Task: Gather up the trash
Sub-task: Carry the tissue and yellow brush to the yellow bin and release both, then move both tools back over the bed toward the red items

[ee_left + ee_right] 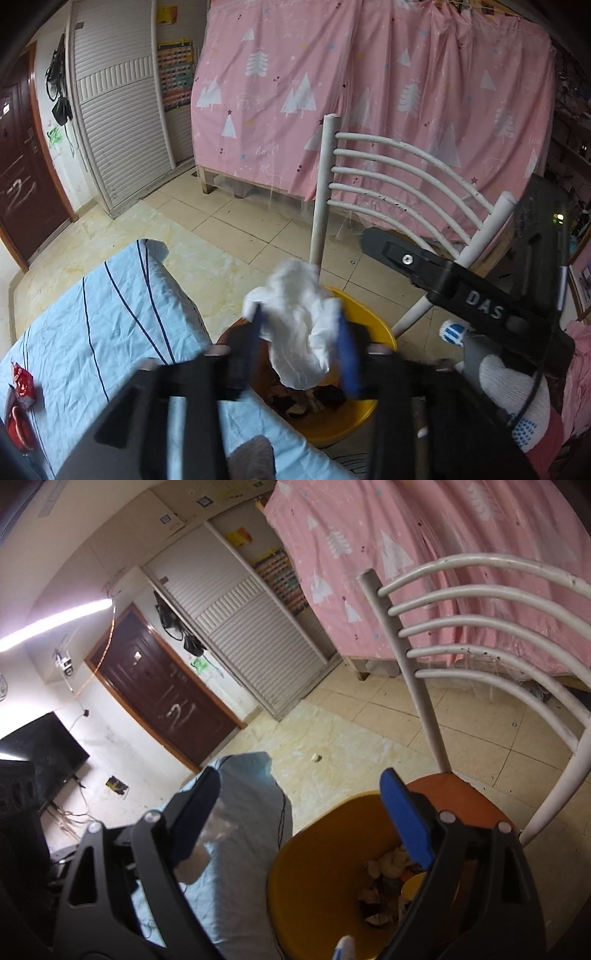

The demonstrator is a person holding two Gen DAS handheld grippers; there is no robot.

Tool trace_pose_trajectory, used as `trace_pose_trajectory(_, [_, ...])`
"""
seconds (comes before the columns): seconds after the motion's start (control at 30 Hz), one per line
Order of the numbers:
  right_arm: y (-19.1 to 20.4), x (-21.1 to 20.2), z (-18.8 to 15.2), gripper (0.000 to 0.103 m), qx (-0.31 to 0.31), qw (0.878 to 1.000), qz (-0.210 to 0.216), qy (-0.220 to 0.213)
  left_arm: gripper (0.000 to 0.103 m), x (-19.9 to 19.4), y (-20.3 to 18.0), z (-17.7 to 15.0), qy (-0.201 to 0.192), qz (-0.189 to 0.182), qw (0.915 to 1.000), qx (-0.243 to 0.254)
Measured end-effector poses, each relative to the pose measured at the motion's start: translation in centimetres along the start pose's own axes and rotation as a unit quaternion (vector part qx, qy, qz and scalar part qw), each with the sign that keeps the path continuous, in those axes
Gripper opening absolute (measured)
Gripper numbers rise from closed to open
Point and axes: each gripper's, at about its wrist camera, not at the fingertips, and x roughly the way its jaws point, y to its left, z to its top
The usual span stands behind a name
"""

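Note:
A crumpled white tissue (295,325) hangs between the blue pads (349,358) of my left gripper (301,343), right above the yellow bin (369,417). The jaws stand apart and the tissue looks loose between them. In the right wrist view my right gripper (301,812) is open wide beside and over the bin (314,849), which holds paper scraps (384,878). A bit of clear plastic film (210,834) clings by its left pad; nothing spans the gap. The right gripper's black frame marked DAS (480,302) and a gloved hand (517,387) show on the right of the left wrist view.
The bin sits on an orange chair seat (461,797) with a white barred back (388,173). To the left is a table under a pale blue striped cloth (110,314), with red wrappers (22,384) on it. A small scrap (316,757) lies on the tiled floor. A pink curtain (369,92) hangs behind.

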Motion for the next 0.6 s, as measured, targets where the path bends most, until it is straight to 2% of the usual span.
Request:
trace_pose_trajectory(0.03, [0.1, 0.0, 0.0, 0.085, -0.001, 1.0, 0.001, 0.0, 0.052, -0.1, 0.1, -0.1, 0.0, 0.003, 1.0, -0.001])
trace_pose_trajectory(0.07, [0.3, 0.0, -0.1, 0.085, -0.002, 1.0, 0.001, 0.0, 0.055, -0.2, 0.1, -0.2, -0.001, 0.01, 0.9999, 0.002])
trace_pose_trajectory(0.13, [0.5, 0.0, -0.1, 0.086, -0.002, 1.0, 0.004, 0.0, 0.057, -0.5, 0.4, -0.4, -0.004, 0.017, 0.9998, 0.003])
trace_pose_trajectory(0.3, [1.3, 0.1, -0.5, 0.086, -0.008, 1.0, 0.008, 0.0, 0.061, -1.2, 2.0, -0.4, -0.011, -0.003, 0.9997, -0.02])
trace_pose_trajectory(0.43, [1.7, -0.1, -0.5, 0.087, -0.014, 1.0, 0.009, -0.004, 0.062, -1.7, 2.8, -0.8, -0.016, 0.011, 0.9995, -0.027])
trace_pose_trajectory(0.6, [2.2, 0.3, -0.9, 0.088, -0.023, 1.0, 0.012, 0.003, 0.065, -2.7, 4.1, -1.5, -0.024, 0.049, 0.9977, -0.041])
